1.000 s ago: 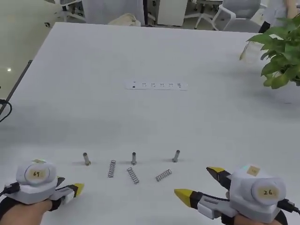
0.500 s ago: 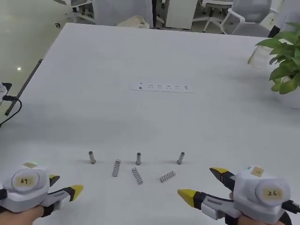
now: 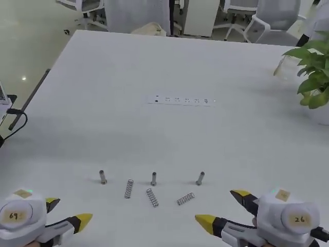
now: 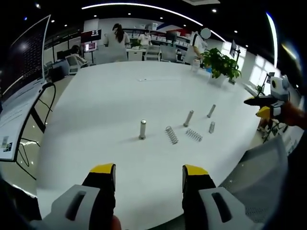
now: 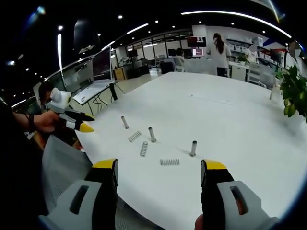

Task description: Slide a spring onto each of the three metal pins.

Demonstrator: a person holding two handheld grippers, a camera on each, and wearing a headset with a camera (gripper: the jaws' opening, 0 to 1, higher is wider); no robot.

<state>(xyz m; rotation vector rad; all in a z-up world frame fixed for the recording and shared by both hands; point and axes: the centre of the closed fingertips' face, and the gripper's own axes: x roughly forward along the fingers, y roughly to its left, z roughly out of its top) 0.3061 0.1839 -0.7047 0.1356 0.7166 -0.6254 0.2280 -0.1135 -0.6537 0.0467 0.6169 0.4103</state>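
Yellow-tinted round labels carry the legible writing: a 69 label [image 3: 15, 216] on the body of the left claw [image 3: 69, 212] at the lower left of the head view, and a 26 label [image 3: 299, 219] on the right claw [image 3: 221, 207] at the lower right. Both claws have yellow-tipped jaws spread wide and hold nothing; they hang over the near edge of the counter [image 3: 103, 103].

Low in the centre of the frame three metal pins stand upright in a row: left pin [image 3: 103, 177], middle pin [image 3: 153, 178], right pin [image 3: 200, 178]. Just below them three springs lie flat and loose: left spring [image 3: 128, 188], middle spring [image 3: 152, 197], right spring [image 3: 185, 198]. Each is near a pin but apart from it.

Above the pins, well apart, a white power strip [image 3: 185, 100] lies mid-frame. A green plant [image 3: 313, 77] leans in at the right edge, and a black cable [image 3: 15, 121] hangs at the left edge.

The counter is matte white. Office chairs [image 3: 267, 18] stand past its far edge on a glossy floor. The gripper views show an open office with ceiling lights.
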